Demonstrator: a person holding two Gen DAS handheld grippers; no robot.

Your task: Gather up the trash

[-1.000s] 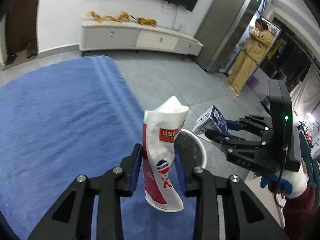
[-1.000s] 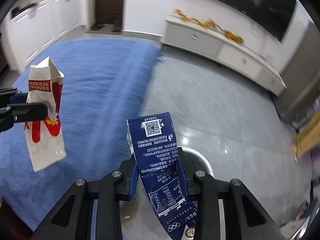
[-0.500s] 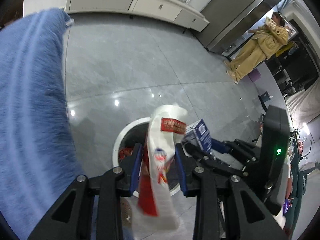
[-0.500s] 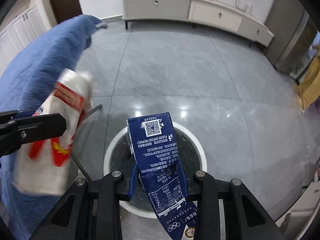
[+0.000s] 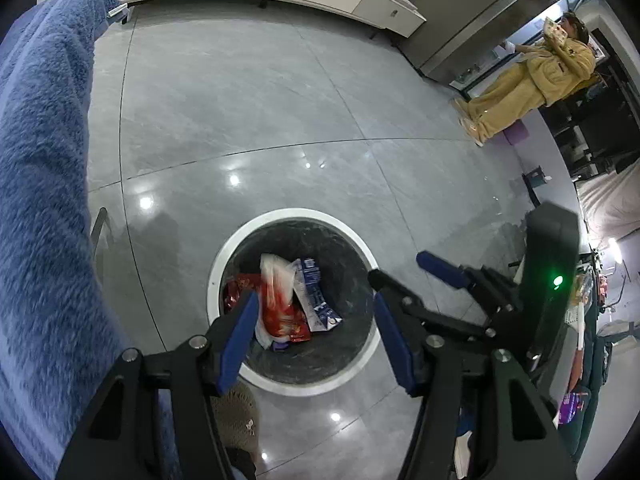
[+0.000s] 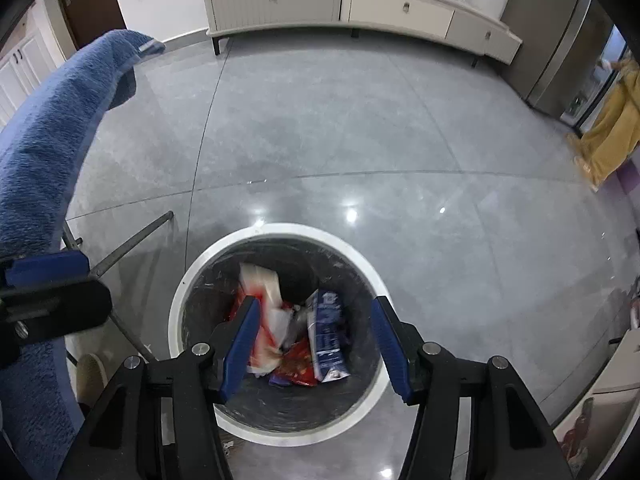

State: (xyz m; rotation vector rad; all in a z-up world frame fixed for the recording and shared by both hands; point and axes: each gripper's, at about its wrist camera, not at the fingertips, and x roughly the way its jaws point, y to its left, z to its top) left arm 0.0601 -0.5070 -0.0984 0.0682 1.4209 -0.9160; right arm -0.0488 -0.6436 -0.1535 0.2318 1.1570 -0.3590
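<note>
Your left gripper [image 5: 316, 328] hangs over the bin with its blue-padded jaws spread apart and nothing between them; they have just been opening, and the same holds for your right gripper [image 6: 312, 336], whose jaws also stand wide and empty. Both point steeply down at the mouth of the round, white-rimmed trash bin with a dark liner [image 6: 176, 320], which is why the pieces you let go lie straight below them.

Inside the bin, the crumpled red-and-white paper wrapper [image 6: 262, 312] sits blurred toward the left, so it may not have settled, and the dark blue drink carton with white print [image 6: 330, 334] lies tilted to its right, on top of other red and purple wrappers. Both task items are inside the rim, none hanging over the edge as far as you can see.

Just beside the bin on your left is the fuzzy blue cloth covering the surface [image 5: 44, 208], with a thin metal leg showing beneath it. From the left view your right gripper appears as a black frame with a green light [image 5: 556, 280].

Farther off stretches the glossy grey tiled floor [image 6: 340, 128], then a long, low cream cabinet [image 6: 340, 0] against the wall, and a person in yellow clothing [image 5: 536, 84] standing well apart by a doorway.

I judge this drop done; the next step is likely to lift away for more trash.
</note>
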